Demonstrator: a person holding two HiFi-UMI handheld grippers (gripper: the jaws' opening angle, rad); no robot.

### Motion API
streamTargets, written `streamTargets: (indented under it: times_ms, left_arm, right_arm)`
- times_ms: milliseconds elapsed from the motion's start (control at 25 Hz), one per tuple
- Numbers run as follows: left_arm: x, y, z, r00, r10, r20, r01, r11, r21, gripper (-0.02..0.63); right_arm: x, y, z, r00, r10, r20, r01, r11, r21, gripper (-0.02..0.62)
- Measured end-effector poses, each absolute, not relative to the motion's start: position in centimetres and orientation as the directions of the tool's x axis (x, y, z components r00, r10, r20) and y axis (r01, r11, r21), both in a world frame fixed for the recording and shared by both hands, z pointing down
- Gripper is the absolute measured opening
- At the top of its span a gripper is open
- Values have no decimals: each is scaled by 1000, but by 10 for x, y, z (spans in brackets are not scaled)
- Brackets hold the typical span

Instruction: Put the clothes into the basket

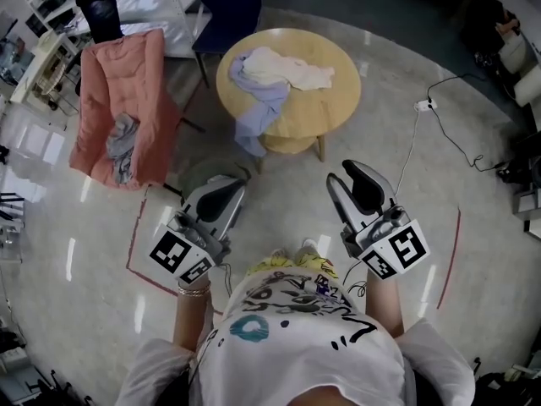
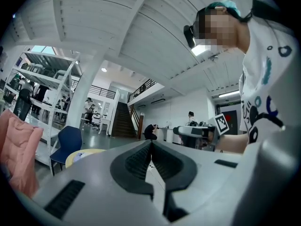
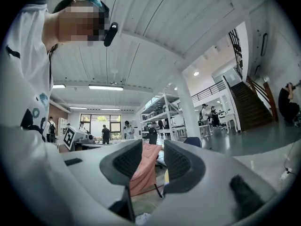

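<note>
While the clothes (image 1: 272,76) lay heaped on the counter (image 1: 331,112) ahead, our left gripper (image 1: 221,193) had its jaws together, the right gripper (image 1: 349,176) apart, both empty, and we feared the overhanging garment (image 1: 249,132) might slide floorward if snagged.

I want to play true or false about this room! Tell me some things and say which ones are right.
1. Clothes lie on the round table. True.
2. The right gripper holds a shirt. False: its jaws are apart with nothing between them.
3. The left gripper has its jaws together. True.
4. The pink chair is bare. False: a grey cloth lies on it.
</note>
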State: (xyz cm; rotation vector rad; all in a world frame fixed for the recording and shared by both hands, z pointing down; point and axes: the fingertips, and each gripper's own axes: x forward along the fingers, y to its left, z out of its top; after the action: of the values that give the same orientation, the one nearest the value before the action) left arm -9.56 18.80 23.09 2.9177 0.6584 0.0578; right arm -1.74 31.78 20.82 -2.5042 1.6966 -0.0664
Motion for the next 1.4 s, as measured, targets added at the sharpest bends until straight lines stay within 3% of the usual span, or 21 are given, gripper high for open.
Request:
streamTargets:
  times_ms: [400,800,1400]
  left_arm:
    - [-46,185,232,923,384,8,377,-912,163,15]
    - [15,172,229,968,251,6,247,-958,146,15]
    - [72,182,238,988,154,31,147,-976,158,15]
  right_arm:
    - [42,306,211,313,-950,-13,-943,-309,-120,128]
    - [114,291,205,182,-983,-17,-979,-179,-99,127]
    - [171,291,223,75,-997,4,-990,-75,-121,129]
